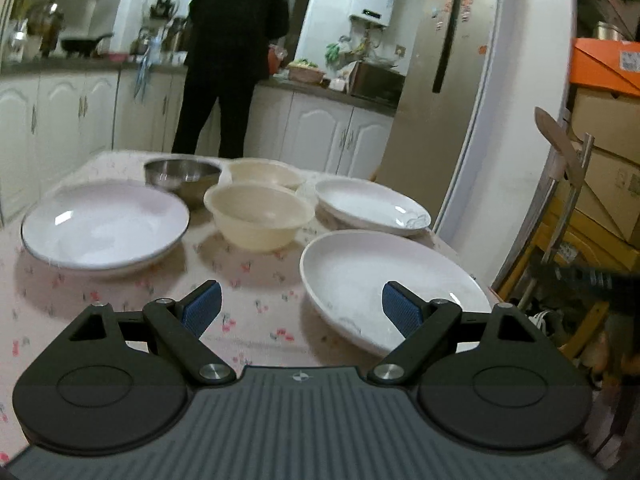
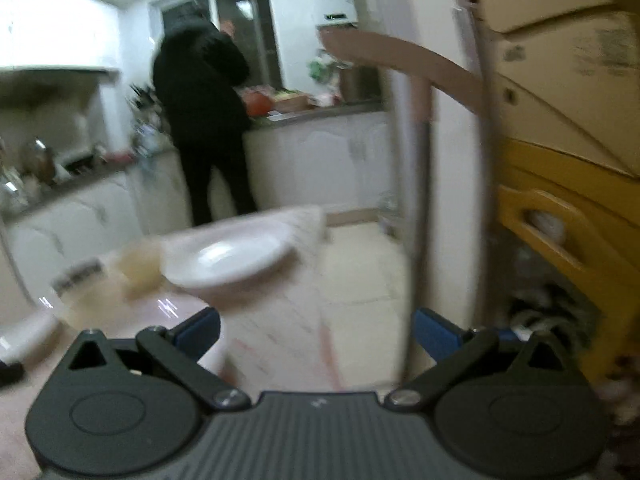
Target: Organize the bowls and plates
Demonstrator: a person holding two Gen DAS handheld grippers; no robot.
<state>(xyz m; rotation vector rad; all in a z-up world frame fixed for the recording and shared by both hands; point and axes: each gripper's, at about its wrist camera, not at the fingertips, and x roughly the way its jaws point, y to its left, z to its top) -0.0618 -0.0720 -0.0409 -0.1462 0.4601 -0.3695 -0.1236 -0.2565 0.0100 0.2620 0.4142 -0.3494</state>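
- Three white plates sit right side up on the table: the nearest plate (image 1: 394, 286) at the near right with its rim running past the table's right edge, a left plate (image 1: 105, 226) on the far left side, and a far plate (image 1: 372, 206) behind the nearest one, bearing a small printed motif on its right rim.
- Round as they are, none has a long axis; all three face up, as do the bowls.
- Between the plates stands a cream bowl (image 1: 259, 216), with a second cream bowl (image 1: 266, 173) behind it and a steel bowl (image 1: 182, 178) just left of that one, close to the left plate's far rim.
- The left gripper (image 1: 302, 306) hovers low over the near part of the table, jaws spread wide and holding nothing; its right blue pad overlaps the nearest plate in view, though contact cannot be judged.
- The right gripper (image 2: 316, 332) is also wide open and empty, off the table's right corner; its view is heavily blurred, showing one white plate (image 2: 228, 254) and a cream smear beside it.
- The table wears a pink floral tablecloth (image 1: 248, 308).
- Beyond lie white kitchen cabinets (image 1: 320, 136), a person in black (image 1: 236, 52) at the counter, a tall refrigerator (image 1: 448, 80), and stacked cardboard boxes (image 1: 604, 168) to the right.
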